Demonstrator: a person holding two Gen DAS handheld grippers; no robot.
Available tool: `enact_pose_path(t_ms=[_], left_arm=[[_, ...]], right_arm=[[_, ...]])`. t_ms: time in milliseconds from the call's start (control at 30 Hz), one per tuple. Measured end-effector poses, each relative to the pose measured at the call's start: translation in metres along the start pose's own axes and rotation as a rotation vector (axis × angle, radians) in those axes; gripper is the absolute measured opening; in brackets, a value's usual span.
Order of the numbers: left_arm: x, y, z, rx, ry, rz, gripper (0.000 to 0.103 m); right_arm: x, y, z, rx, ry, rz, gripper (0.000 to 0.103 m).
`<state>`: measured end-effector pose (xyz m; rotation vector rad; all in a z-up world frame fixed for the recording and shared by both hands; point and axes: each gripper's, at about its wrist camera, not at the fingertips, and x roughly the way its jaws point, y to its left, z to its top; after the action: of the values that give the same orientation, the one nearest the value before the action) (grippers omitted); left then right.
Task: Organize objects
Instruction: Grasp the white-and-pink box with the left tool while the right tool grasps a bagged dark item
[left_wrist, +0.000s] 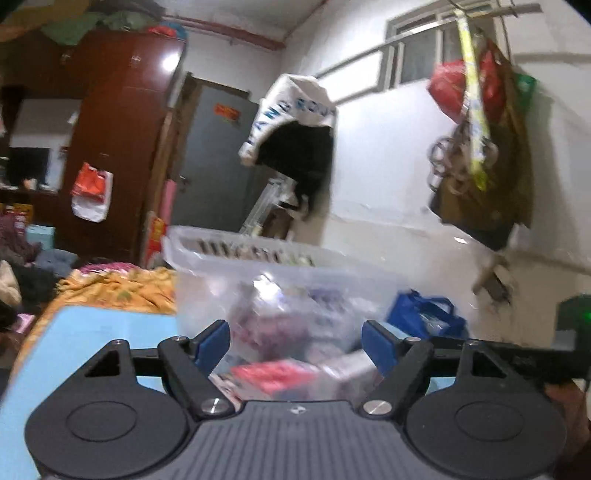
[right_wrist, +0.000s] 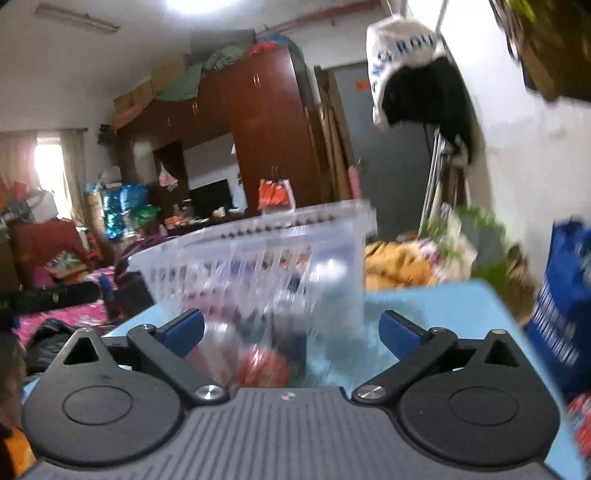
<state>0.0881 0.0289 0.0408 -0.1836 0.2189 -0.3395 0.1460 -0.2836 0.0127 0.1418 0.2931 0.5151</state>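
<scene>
A clear plastic basket (left_wrist: 280, 280) with a slotted rim stands on a light blue bench (left_wrist: 96, 343), directly ahead of both grippers, and it is packed with small packaged items that are too blurred to name, apart from a red and white packet (left_wrist: 277, 376) low against its near wall. The left gripper (left_wrist: 295, 343) points at the basket's near side with its blue-padded fingers (left_wrist: 212, 341) spread wide and holding nothing. The right gripper (right_wrist: 291, 330) faces the same basket (right_wrist: 258, 258) from another side, its fingers (right_wrist: 184, 328) equally wide apart and empty, with a round red item (right_wrist: 262, 367) showing through the wall between them. A blue shopping bag (right_wrist: 561, 314) sits just beside the bench (right_wrist: 424, 306) at its far right edge. Behind the basket lies a crumpled orange blanket (left_wrist: 118, 288), and further back stand a dark red wardrobe (left_wrist: 118, 147) and a grey door (left_wrist: 214, 158). A white and black garment (left_wrist: 295, 125) hangs on the wall.
</scene>
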Motion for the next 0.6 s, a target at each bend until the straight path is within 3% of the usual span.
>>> enact_pose_path(t_ms=[167, 267, 367, 500, 600], left_arm=[[0.018, -0.014, -0.009, 0.081, 0.063, -0.071, 0.076], [0.026, -0.031, -0.015, 0.144, 0.086, -0.068, 0.074], [0.036, -0.040, -0.020, 0.177, 0.119, -0.038, 0.047], [0.032, -0.043, -0.022, 0.206, 0.114, -0.018, 0.041], [0.027, -0.035, -0.020, 0.186, 0.113, -0.015, 0.038]], right_arm=[[0.003, 0.009, -0.003, -0.056, 0.011, -0.048, 0.103], [0.000, 0.012, -0.006, -0.066, 0.003, -0.068, 0.103], [0.000, 0.007, -0.006, -0.036, 0.000, -0.084, 0.103], [0.005, 0.010, -0.006, -0.044, 0.019, -0.116, 0.103], [0.019, 0.014, 0.002, -0.019, 0.089, -0.066, 0.103]])
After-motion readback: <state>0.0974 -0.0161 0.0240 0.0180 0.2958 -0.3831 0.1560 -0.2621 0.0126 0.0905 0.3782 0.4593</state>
